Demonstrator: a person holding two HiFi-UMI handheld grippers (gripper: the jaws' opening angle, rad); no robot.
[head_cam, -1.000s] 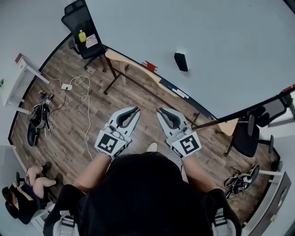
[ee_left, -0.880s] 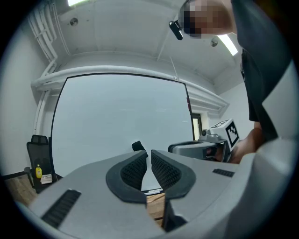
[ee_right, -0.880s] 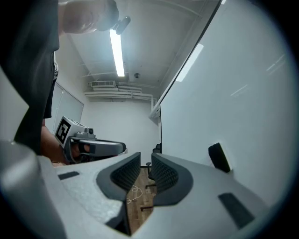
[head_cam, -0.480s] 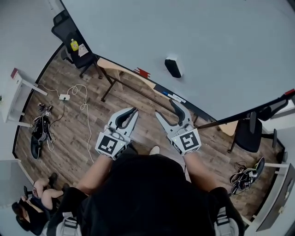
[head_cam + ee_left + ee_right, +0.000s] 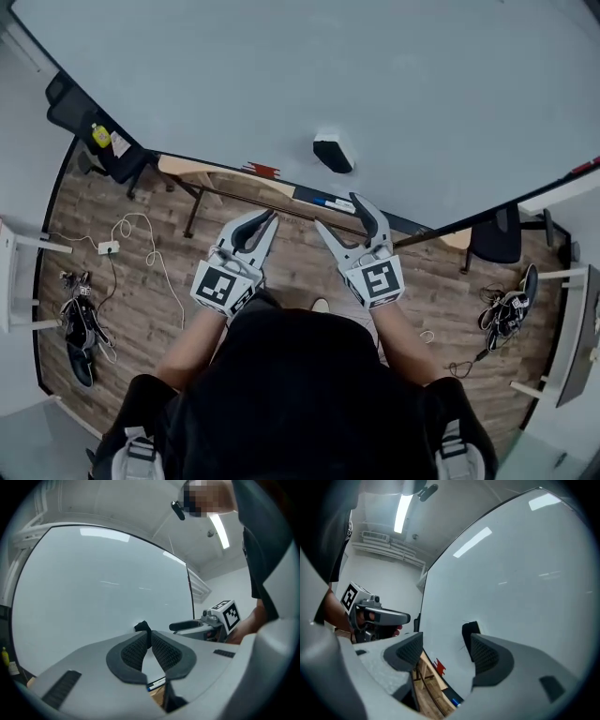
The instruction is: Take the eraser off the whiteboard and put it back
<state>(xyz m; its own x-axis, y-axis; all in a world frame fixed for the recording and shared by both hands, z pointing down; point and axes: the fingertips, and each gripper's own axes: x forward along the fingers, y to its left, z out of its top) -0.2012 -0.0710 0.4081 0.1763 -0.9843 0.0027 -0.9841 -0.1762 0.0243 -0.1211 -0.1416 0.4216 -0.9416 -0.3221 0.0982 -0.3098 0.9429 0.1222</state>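
A black eraser [image 5: 333, 153] clings to the whiteboard [image 5: 394, 84], a little above the board's lower edge. Both grippers point level at the board, short of it. My right gripper [image 5: 343, 219] is just below the eraser; its jaws have just been opening and stand wide with nothing between them. In the right gripper view the eraser [image 5: 469, 632] shows ahead, just above the right fingertip, and the gripper [image 5: 446, 651] stays apart from it. My left gripper [image 5: 262, 221] is shut and empty, to the left of the right one. In the left gripper view its closed tips [image 5: 151, 637] partly hide the eraser [image 5: 142, 626].
Markers [image 5: 339, 202] lie on the ledge under the board, with a red piece [image 5: 262, 170] further left. A wooden table [image 5: 192, 172] stands against the wall. A chair [image 5: 80, 111] carries a yellow bottle [image 5: 99, 135]; another chair [image 5: 495, 240] is at the right. Cables [image 5: 141, 246] trail over the floor.
Both grippers have moved closer to the whiteboard. The right jaws went from shut to wide open. The left jaws stayed shut. The eraser has not moved on the board.
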